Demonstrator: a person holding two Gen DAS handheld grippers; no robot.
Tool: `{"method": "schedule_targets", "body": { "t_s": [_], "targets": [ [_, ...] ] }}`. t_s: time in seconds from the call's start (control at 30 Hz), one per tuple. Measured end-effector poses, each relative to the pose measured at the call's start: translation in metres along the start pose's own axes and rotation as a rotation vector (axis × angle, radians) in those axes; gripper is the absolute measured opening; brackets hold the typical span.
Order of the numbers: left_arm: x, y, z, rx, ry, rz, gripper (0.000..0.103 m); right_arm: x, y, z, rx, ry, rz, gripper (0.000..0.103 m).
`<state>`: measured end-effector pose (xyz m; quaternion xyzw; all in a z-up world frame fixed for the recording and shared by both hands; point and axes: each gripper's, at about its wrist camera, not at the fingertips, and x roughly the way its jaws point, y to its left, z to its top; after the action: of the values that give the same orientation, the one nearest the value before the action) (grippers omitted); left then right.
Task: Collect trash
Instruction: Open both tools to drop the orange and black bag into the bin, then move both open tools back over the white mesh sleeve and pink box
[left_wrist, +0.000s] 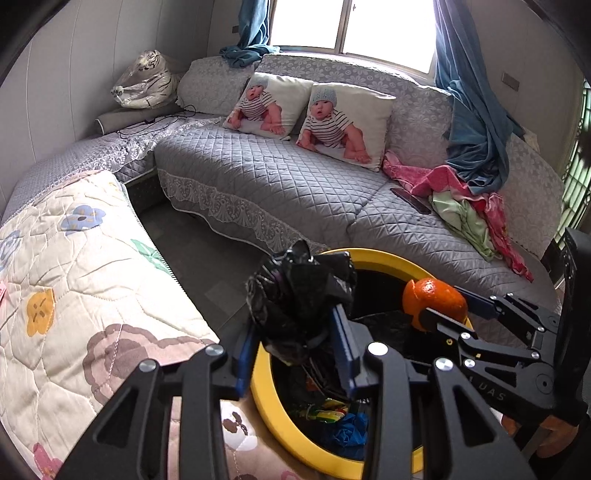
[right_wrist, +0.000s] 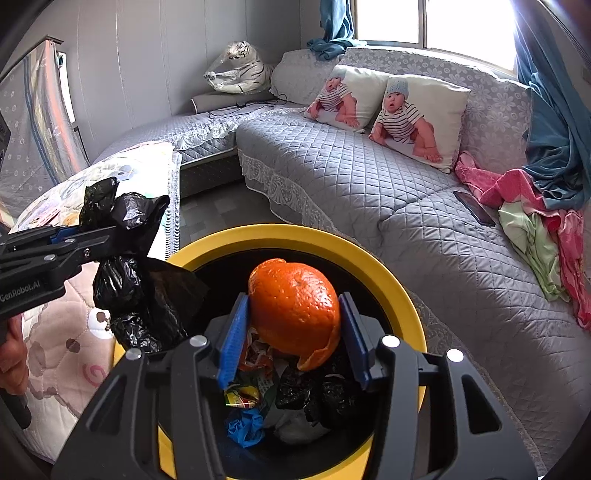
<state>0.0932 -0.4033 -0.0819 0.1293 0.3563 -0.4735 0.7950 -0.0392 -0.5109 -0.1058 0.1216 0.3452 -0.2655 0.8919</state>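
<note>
- Fingers (right_wrist: 236, 332) of the right gripper (right_wrist: 293, 336) are seen clamped on an orange peel (right_wrist: 295, 314), which is held between the blue pads above the open mouth of the yellow-rimmed bin (right_wrist: 399, 280).
- Fingers (left_wrist: 341, 343) of the left gripper (left_wrist: 295, 343) are seen closed on a bunched black bag (left_wrist: 295, 291), which is pinched between the blue pads over the near-left rim of the bin (left_wrist: 266, 398).
- "GenRobot.AI" is read on the side of the left gripper (right_wrist: 88, 236) in the right wrist view; on the right gripper (left_wrist: 443, 310), in the left wrist view, only the letters "UAS" are made out, the rest being cut off.
- Below the right fingers, inside the bin, a blue crumpled scrap (right_wrist: 245, 424), a yellow and green wrapper (right_wrist: 242, 397) and black plastic are seen; the print on the wrapper cannot be read.
- Much of the bin's inside is hidden by both grippers' bodies.
- Beyond the fingertips, a grey quilted sofa (right_wrist: 369, 177) is seen with two baby-print cushions (right_wrist: 417, 118), a dark phone (right_wrist: 474, 206) and pink and green cloths (right_wrist: 532, 214).
- To the left of the fingers, a floral quilt (left_wrist: 74, 280) is seen, cut off by the frame edge.
</note>
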Motion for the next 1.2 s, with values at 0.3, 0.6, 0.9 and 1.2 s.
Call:
{"method": "schedule_targets", "body": {
  "t_s": [0.3, 0.6, 0.9, 1.2],
  "targets": [
    [-0.009, 0.021, -0.003, -0.096, -0.01, 0.014, 0.079, -0.009, -0.007, 0.004, 0.03, -0.023, -0.02, 0.065],
    [-0.053, 0.057, 0.001, -0.1, -0.103, 0.088, 0.091, -0.024, 0.011, 0.013, -0.013, -0.043, -0.005, 0.071],
    [-0.118, 0.157, -0.019, -0.153, -0.157, 0.277, 0.094, -0.029, 0.101, 0.038, -0.162, -0.072, 0.162, 0.077],
    [-0.185, 0.276, -0.064, -0.274, -0.197, 0.466, 0.094, -0.024, 0.251, 0.059, -0.313, -0.103, 0.395, 0.078]
  ]
}}
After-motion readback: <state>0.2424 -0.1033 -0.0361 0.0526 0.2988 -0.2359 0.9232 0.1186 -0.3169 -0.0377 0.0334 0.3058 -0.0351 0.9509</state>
